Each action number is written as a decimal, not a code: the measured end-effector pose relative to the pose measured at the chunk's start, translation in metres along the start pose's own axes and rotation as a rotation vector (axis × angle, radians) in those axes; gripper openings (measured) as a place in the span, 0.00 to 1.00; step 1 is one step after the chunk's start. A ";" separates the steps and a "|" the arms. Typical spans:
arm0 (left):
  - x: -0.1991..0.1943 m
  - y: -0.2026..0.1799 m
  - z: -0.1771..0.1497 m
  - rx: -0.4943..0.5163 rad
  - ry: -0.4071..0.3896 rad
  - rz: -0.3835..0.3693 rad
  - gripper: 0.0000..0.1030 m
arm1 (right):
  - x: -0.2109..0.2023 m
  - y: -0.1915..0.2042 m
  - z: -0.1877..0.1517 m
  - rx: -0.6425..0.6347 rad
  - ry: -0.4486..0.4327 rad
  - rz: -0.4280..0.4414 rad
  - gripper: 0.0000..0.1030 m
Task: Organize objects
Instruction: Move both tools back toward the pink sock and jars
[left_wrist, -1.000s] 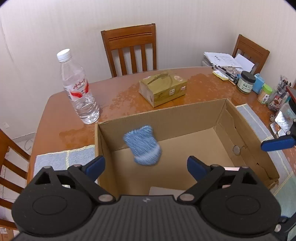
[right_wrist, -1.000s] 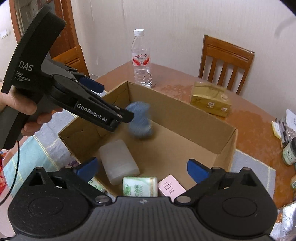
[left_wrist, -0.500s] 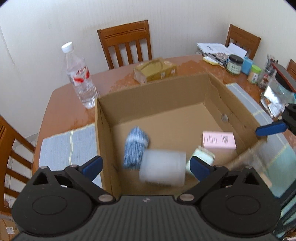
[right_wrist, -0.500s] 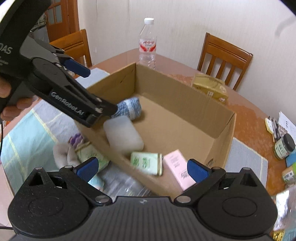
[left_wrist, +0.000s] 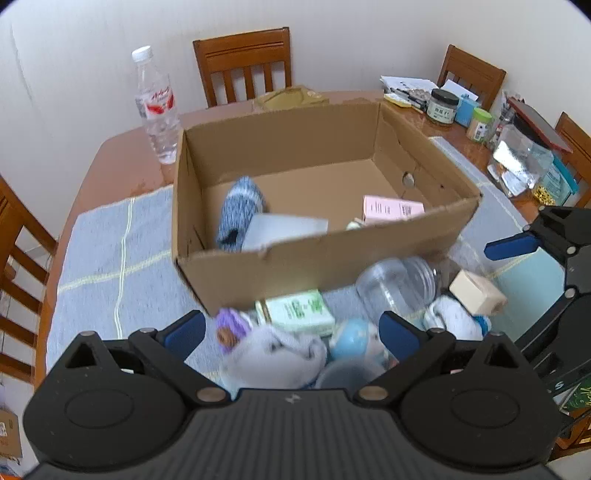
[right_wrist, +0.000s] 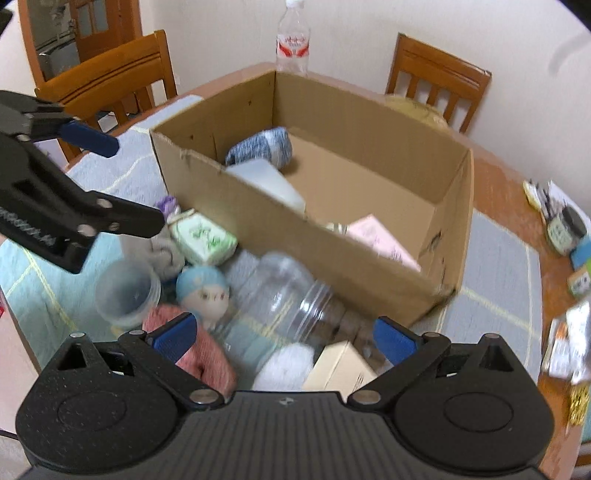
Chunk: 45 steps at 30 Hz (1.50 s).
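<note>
Your left gripper (left_wrist: 291, 330) stands wide open with nothing between its pads, its jaws having just been opening, and it hangs over the pile of loose things on the placemat, just outside the near wall of the cardboard box (left_wrist: 317, 266). Your right gripper (right_wrist: 282, 334) is open and empty too, above the same pile from the other side.

Inside the box, a blue knitted roll (left_wrist: 240, 212) lies against the left wall, a frosted white tub (left_wrist: 284, 230) leans beside it, and a pink carton (left_wrist: 391, 208) lies towards the right wall.

What is left to sort sits between the box and the near edge of the table. The clear plastic jar (right_wrist: 280, 295) lies on its side; it looks light, hard and slick, likely to roll, so pinch it across the ribbed neck or the rim rather than the smooth belly. The green packet (left_wrist: 299, 312) looks squashy and light; take it across its short sides. The grey cloth (left_wrist: 273, 356) and the pink knitted piece (right_wrist: 203, 350) are soft and will sag, so gather a thick fold. The doll's head (right_wrist: 203, 290) is round and may slip; grip it low. The small cream carton (left_wrist: 476, 293) is stiff and flat-sided, probably the easiest hold for your right gripper.
</note>
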<state>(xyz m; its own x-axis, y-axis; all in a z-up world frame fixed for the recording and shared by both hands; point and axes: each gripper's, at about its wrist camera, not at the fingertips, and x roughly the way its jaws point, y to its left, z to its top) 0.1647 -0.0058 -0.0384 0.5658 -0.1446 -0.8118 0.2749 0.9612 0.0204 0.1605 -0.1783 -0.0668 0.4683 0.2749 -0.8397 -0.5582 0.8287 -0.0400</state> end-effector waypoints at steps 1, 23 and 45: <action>0.000 0.000 -0.004 -0.001 0.005 0.000 0.97 | -0.001 0.001 -0.003 0.008 0.002 0.005 1.00; 0.010 -0.013 -0.041 -0.040 0.055 -0.060 0.97 | -0.024 -0.004 -0.014 0.188 -0.078 -0.039 1.00; -0.003 0.034 -0.075 -0.202 0.062 -0.018 0.97 | -0.008 0.052 -0.049 0.068 0.050 0.044 1.00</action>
<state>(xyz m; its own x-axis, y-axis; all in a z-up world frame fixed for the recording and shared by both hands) 0.1142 0.0447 -0.0791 0.5116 -0.1538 -0.8453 0.1202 0.9870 -0.1069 0.0944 -0.1615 -0.0883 0.4083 0.2886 -0.8660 -0.5290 0.8480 0.0332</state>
